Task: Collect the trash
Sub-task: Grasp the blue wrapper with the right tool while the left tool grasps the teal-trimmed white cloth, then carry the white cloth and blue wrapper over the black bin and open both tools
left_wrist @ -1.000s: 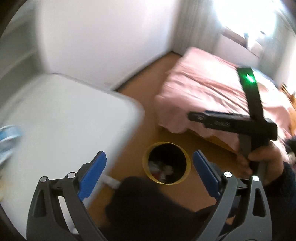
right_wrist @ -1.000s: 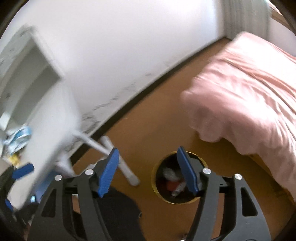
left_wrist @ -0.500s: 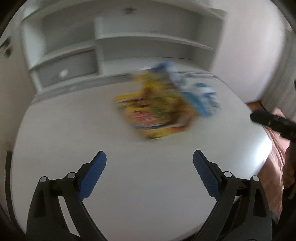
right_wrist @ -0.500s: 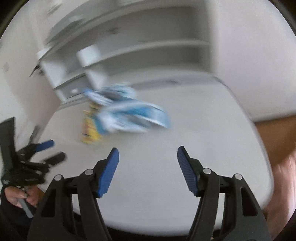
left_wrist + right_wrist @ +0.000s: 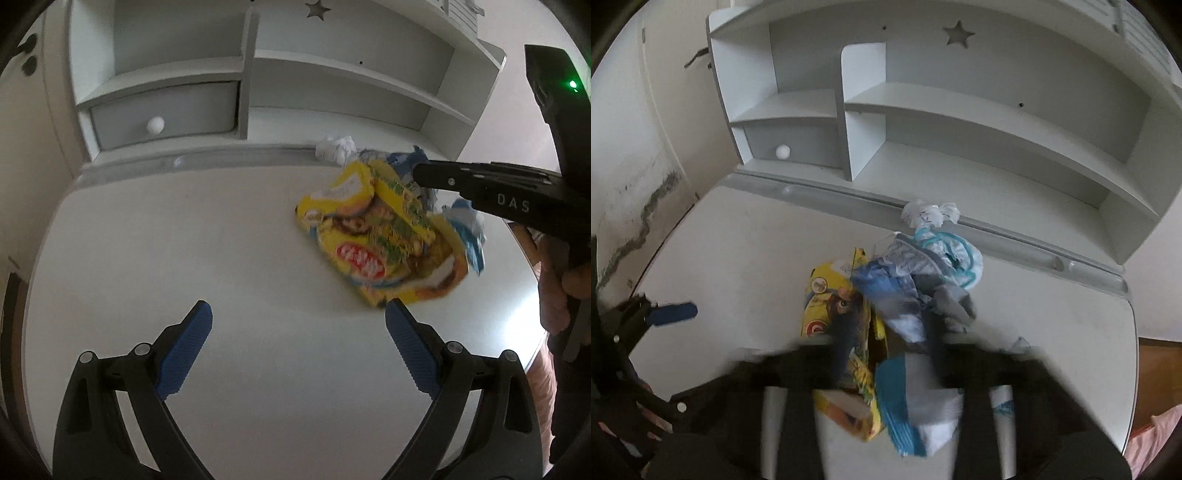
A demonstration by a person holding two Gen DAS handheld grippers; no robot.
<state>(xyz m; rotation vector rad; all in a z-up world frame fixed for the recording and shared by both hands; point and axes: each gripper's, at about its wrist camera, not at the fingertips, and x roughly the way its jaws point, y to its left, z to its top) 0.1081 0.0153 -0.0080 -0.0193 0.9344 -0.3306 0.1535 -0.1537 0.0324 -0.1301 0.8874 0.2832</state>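
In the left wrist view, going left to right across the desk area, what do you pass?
Drawer knob → crumpled white paper → yellow snack wrapper → blue and white wrapper → the person's hand holding the right gripper.

Left gripper [image 5: 297, 323] fingers [image 5: 184, 350] spread over white desk [image 5: 221, 258] (yellow wrapper [image 5: 376, 236] ahead).

White desk [image 5: 184, 258], yellow wrapper [image 5: 380, 236], crumpled paper [image 5: 929, 214]
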